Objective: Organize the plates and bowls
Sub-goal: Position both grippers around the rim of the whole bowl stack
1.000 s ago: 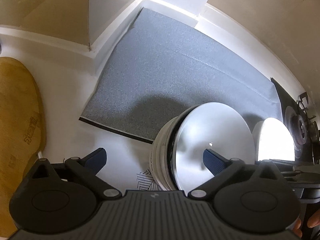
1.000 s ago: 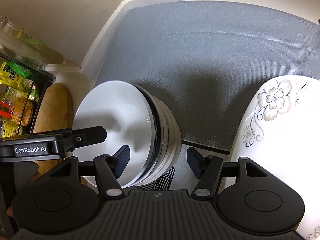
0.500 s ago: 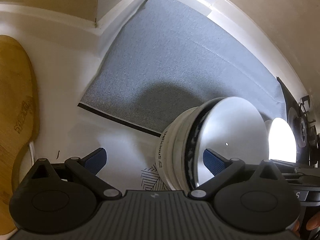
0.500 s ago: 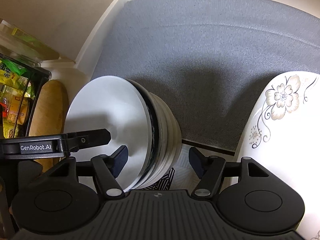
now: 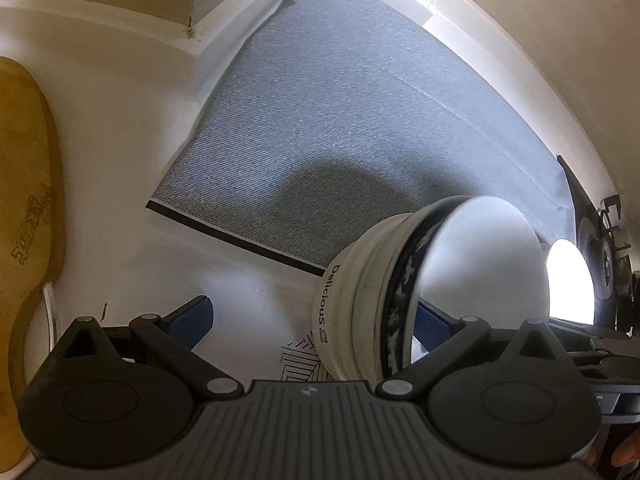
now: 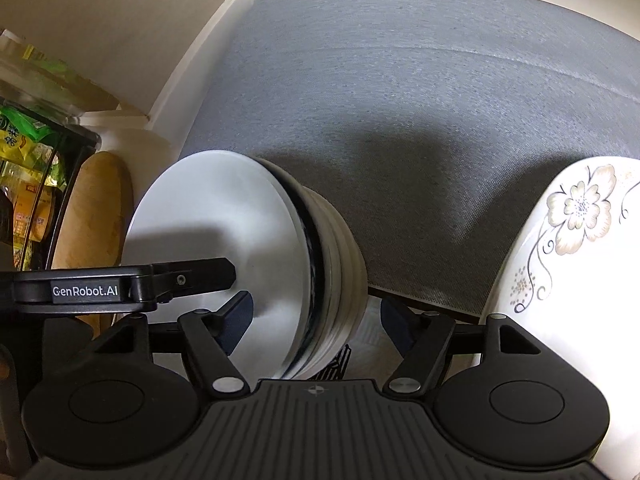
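My L gripper [image 5: 310, 318] is sitting w/ jaws spread wide, straddling the nested bowl stack [image 5: 404, 296]; the stack is lying tipped on its side at 4 o'clock of the L view, "Delicious" lettering on the outer bowl. My R gripper [image 6: 318, 314] is also spread, its fingers flanking the same stack from the other side, pinching nothing. The stack is resting at the near edge of the grey mat [image 6: 420, 120]. Floral plate [image 6: 576, 248] is showing at 3 o'clock of the R view, apart from the stack. Wooden board [image 5: 24, 184] is lying at 9 o'clock of the L view.
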A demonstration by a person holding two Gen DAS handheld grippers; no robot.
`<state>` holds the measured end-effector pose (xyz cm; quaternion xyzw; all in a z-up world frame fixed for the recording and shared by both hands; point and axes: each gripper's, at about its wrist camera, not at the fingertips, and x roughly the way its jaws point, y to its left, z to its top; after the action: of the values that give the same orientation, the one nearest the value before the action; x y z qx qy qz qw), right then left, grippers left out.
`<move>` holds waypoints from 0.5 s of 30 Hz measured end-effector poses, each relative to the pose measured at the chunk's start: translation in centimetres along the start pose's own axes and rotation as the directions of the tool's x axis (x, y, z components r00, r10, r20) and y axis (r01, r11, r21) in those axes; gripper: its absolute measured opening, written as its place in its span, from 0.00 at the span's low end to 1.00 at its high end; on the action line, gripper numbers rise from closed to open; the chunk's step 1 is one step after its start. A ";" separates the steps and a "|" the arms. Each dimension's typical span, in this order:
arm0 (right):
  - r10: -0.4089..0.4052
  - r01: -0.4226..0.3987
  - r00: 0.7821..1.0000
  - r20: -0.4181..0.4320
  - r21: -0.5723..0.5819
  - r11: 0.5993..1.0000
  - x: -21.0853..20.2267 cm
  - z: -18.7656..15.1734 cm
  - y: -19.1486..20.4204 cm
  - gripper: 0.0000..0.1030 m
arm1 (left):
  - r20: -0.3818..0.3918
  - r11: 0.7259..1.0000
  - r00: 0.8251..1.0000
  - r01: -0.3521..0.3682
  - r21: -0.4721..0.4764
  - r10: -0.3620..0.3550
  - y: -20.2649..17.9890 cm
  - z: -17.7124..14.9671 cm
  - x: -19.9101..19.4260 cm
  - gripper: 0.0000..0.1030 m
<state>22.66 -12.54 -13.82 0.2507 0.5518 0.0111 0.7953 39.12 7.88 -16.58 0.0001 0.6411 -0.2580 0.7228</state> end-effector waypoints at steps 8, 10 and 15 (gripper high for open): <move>-0.023 0.023 1.000 0.002 -0.046 0.999 0.4 0.1 0.8 0.75 | -0.003 1.000 1.000 0.026 -0.003 -0.026 0.0 0.4 0.2 1.00; -0.025 0.025 1.000 0.001 -0.053 0.998 0.4 0.2 0.9 0.76 | -0.004 0.999 0.999 0.032 -0.003 -0.032 0.1 0.4 0.1 1.00; -0.031 0.031 1.000 0.000 -0.070 0.997 0.8 0.5 1.4 0.79 | -0.005 0.999 0.999 0.047 -0.002 -0.047 0.4 0.8 0.4 1.00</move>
<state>23.79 -11.25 -13.82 0.2142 0.5554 0.0181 0.8033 39.99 7.82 -16.95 -0.0150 0.6431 -0.2744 0.7148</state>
